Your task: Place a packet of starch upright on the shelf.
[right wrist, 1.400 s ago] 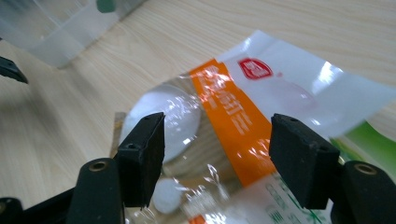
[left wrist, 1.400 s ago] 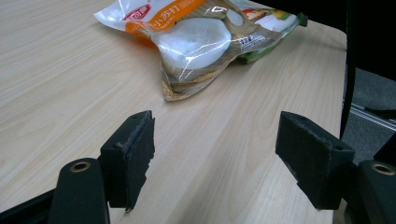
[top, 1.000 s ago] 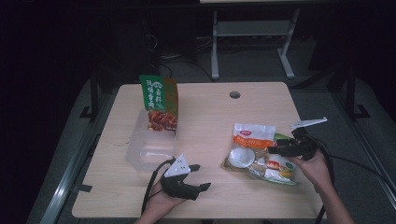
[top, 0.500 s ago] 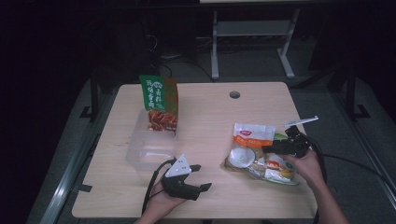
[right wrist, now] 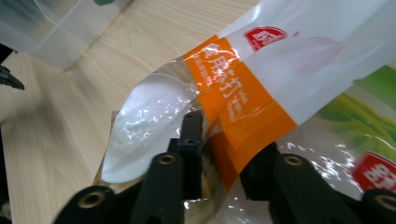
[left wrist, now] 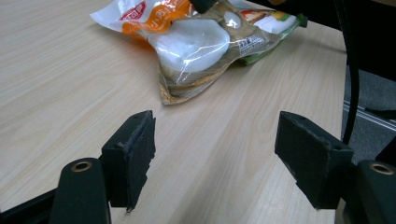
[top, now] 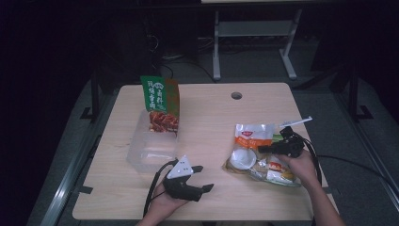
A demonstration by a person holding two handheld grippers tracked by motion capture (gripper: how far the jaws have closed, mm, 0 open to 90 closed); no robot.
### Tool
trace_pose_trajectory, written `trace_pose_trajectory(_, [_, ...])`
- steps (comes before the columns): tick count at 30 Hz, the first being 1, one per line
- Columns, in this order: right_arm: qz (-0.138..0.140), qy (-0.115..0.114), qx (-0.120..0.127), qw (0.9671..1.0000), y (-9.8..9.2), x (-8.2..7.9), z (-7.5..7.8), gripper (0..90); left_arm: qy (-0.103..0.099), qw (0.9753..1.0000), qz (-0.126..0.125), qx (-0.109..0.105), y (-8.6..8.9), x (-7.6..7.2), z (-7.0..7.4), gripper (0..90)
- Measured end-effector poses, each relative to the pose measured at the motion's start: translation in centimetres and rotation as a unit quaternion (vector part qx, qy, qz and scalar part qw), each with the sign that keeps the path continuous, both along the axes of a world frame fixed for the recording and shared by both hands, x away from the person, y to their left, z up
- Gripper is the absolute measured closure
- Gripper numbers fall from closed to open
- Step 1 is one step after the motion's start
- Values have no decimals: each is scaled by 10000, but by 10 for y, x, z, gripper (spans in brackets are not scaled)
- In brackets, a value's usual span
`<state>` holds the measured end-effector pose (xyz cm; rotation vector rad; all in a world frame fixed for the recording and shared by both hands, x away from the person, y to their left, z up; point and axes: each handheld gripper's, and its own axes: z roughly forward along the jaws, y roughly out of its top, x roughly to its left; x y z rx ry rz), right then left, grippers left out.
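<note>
**Right gripper clamped on snack bag at table's right side**

Right gripper (top: 273,149) is seen closed on the orange-banded bag (top: 251,135), whose film is pinched between its black jaws in the right gripper view (right wrist: 224,154). That bag is laid on top of a small pile of packets (top: 270,170) on the right part of the table (top: 211,113), with a white round piece (top: 242,159) visible through clear film. The left gripper (top: 200,178) is held low near the table's front edge, its jaws spread wide and nothing between them; the pile is seen ahead of it in the left gripper view (left wrist: 205,44). A clear tub (top: 150,148) is placed on the left part of the table, well apart from the pile, and a green pouch (top: 160,101) is stood upright at its far end.
</note>
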<state>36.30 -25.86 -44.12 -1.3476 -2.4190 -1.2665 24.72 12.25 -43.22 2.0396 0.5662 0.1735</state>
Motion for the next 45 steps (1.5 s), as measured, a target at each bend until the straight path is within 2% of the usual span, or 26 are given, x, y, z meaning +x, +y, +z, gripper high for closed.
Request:
trace_pose_trajectory(4, [102,-42,-70,9999,5,-1,4,860,18,10000,9,-24,-1,0,0,281])
trace_pose_trajectory(7, [151,-147,-97,9997,7,-4,8,887,23,10000,-1,-6,0,1,0,281])
trace_pose_trajectory(13, [318,-438,-87,9985,17,-10,24,894,32,10000,25,-32,1,2,0,282])
trace_pose_trajectory(22, [572,-843,-71,9948,32,-22,46,896,42,10000,31,-53,1,3,0,285])
trace_pose_trajectory(32, [1068,-1335,-93,9852,58,-43,69,898,53,9999,66,-56,2,5,0,288])
trace_pose_trajectory(40, [1358,-1560,-110,9783,78,-55,79,899,65,9999,135,-21,5,8,1,305])
trace_pose_trajectory(45, [1528,-1640,6,9746,85,-61,81,900,82,9998,165,3,5,10,0,304])
